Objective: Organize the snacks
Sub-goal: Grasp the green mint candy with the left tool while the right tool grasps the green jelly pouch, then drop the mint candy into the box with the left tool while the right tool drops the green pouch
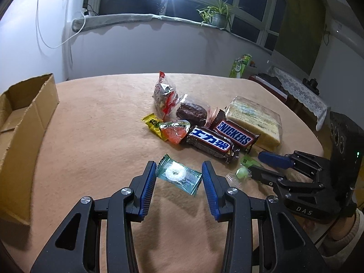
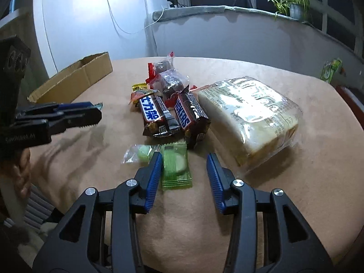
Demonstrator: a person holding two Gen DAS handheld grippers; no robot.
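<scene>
With the open left gripper (image 1: 179, 174) set astride it on the table (image 1: 91, 141), the teal candy wrapper (image 1: 179, 174), judged light, crinkly and slippery, is best pinched across its middle.

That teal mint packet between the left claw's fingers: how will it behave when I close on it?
The teal mint packet looks thin and flat, so it is probably very light and may slide on the tablecloth rather than lift. Its crinkly film likely buckles between the left claw pads. The round candy inside seems hard, so a pinch across it should hold better than one on the film edges.
</scene>
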